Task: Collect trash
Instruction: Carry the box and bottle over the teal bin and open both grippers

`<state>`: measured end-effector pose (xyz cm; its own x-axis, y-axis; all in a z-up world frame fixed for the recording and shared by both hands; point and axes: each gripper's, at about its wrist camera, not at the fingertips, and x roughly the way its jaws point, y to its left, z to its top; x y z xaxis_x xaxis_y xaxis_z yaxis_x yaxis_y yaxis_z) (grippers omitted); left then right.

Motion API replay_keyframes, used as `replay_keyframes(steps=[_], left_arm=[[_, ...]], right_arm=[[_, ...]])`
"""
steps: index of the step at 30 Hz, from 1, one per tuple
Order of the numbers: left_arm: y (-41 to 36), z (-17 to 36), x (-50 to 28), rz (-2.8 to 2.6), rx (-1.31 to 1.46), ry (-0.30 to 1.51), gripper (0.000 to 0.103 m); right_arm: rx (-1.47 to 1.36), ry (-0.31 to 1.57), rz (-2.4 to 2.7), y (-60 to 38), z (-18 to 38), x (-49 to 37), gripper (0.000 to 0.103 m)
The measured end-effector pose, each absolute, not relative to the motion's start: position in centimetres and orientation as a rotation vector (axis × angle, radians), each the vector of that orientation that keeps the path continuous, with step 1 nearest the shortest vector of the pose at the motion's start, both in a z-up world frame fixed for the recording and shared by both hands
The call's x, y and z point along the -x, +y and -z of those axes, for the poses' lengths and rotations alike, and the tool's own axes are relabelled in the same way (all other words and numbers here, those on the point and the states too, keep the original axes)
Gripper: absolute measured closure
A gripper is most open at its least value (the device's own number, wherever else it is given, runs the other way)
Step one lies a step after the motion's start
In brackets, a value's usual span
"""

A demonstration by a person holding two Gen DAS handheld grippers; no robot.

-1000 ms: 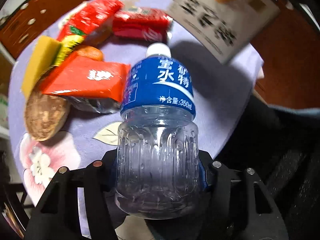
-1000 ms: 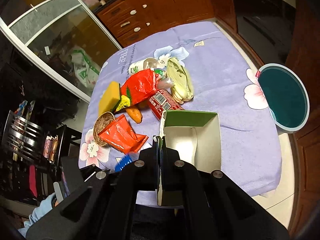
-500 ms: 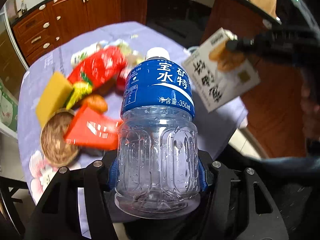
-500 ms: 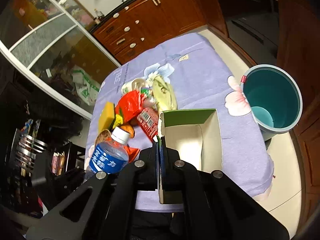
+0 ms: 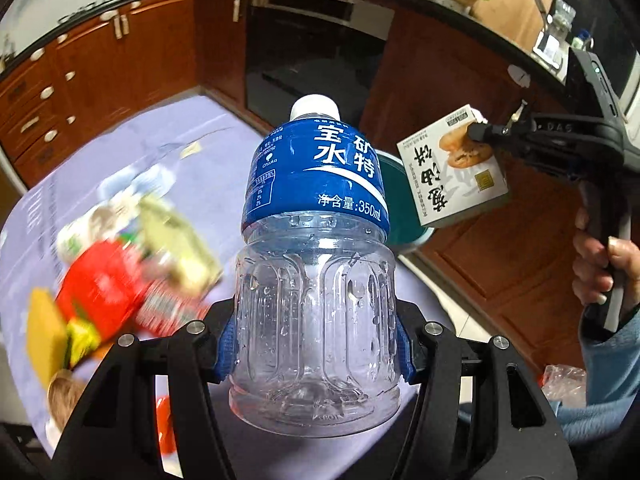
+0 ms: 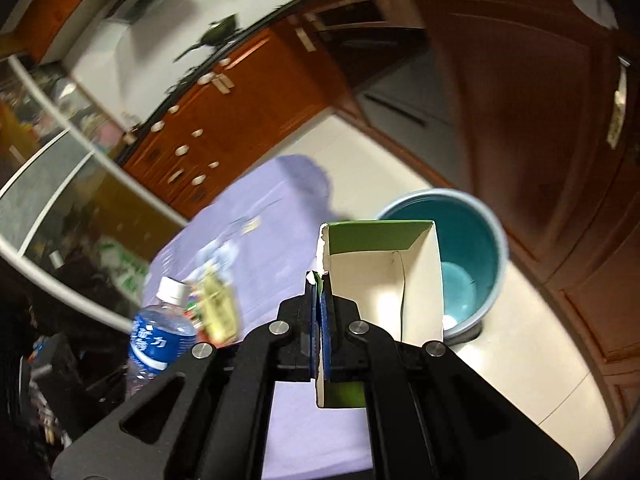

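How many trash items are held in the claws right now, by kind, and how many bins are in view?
Plastic water bottle, clamped in the left claw: 1
Opened cardboard snack box, wall pinched by the right claw: 1
Teal bin: 1
Total: 3

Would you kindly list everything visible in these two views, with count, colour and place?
Water bottle: one, clear with blue label and white cap, clamped in the left tool.
Cardboard box: one, white inside with green flap, open; one wall pinched in the right tool, in front of the bin in the right wrist view.
Bin: one, teal, on the floor beside the table.
Table: one, lilac floral cloth.
Wrappers: several, red, yellow and pale green, blurred, piled on the table.
Cabinets: reddish-brown wood, behind the table.
Left tool: black, blue pads.
Right tool: black, shut on the box.
Hand: one, blue sleeve, on the right tool's grip.
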<state>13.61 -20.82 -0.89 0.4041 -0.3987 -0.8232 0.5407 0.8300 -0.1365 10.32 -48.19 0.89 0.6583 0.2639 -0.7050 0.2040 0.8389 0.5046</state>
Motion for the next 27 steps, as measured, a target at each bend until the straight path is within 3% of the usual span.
replay_keyframes(steps=[12,21,24,26,27], left_arm=[[-31.5,5.8,-20.2,0.637,-0.250,1.114,0.043],[-35.0,7.9,-22.4,0.653,-0.259,1.165,0.043],[-35.0,8.3,-22.7,0.659,-0.266,1.170,0.043],[-35.5,8.5,-22.9,0.664,-0.274,1.174,0.043],[-35.6,8.7,-23.0,0.666,-0.277,1.178,0.043]], right_arm=[[-0.685,1.034,0.055,-54.8,9.6,-16.9,0.098],[-0.698,1.082,0.027,-55.6,11.0,-17.1,0.091],[-0.709,1.069,0.047,-56.5,10.7,-16.7,0.071],[-0.704,1.046,0.072,-57.1,10.2,-16.4,0.048],[-0.707,1.035,0.081,-57.5,10.0,-16.1,0.045]])
